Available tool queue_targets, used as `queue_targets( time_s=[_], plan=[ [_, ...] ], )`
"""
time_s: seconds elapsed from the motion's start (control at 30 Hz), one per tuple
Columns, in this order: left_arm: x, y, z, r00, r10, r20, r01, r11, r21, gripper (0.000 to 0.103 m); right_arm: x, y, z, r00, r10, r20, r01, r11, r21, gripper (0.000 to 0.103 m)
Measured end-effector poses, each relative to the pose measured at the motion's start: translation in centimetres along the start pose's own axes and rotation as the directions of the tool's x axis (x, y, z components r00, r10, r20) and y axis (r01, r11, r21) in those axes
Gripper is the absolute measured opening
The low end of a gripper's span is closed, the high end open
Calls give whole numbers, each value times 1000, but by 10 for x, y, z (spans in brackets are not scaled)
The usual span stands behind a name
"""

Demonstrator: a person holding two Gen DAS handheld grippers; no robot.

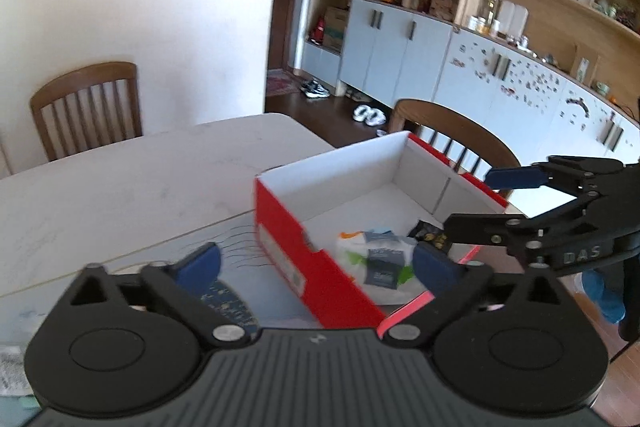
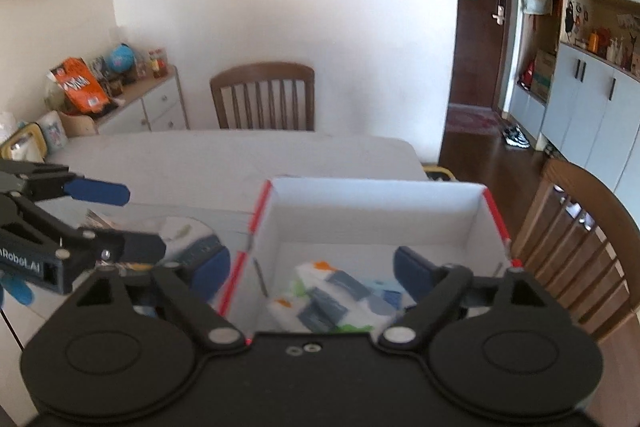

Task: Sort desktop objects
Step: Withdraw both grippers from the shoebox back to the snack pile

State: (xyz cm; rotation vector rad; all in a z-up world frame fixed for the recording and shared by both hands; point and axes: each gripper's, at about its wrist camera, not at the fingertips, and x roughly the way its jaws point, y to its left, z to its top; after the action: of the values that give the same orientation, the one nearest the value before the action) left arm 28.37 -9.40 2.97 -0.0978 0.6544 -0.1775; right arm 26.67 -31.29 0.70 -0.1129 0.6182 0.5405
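White table (image 2: 240, 155) and brown chairs fill the room around me. My right claw (image 2: 312, 273) is spread wide and holds nothing. It hangs over the red box (image 2: 376, 203). My left claw (image 1: 316, 261) is spread and empty too, at the near left corner of that box. White packets (image 2: 332, 299) lie inside the box, near me. I think a drop was just made. Next I should pick up the things on the mat (image 2: 188, 239), left of the box.

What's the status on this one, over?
Both grippers, left and right, open, empty. Packets lie in red box. More items outside box on table. Nothing blocking.
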Motion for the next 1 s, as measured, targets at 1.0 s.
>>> queue_targets(
  time_s=[1.0],
  plan=[
    [-105, 173, -97, 991, 132, -26, -134, 985, -107, 103, 40, 182, -6, 998, 48, 34, -47, 998, -36, 103]
  ],
)
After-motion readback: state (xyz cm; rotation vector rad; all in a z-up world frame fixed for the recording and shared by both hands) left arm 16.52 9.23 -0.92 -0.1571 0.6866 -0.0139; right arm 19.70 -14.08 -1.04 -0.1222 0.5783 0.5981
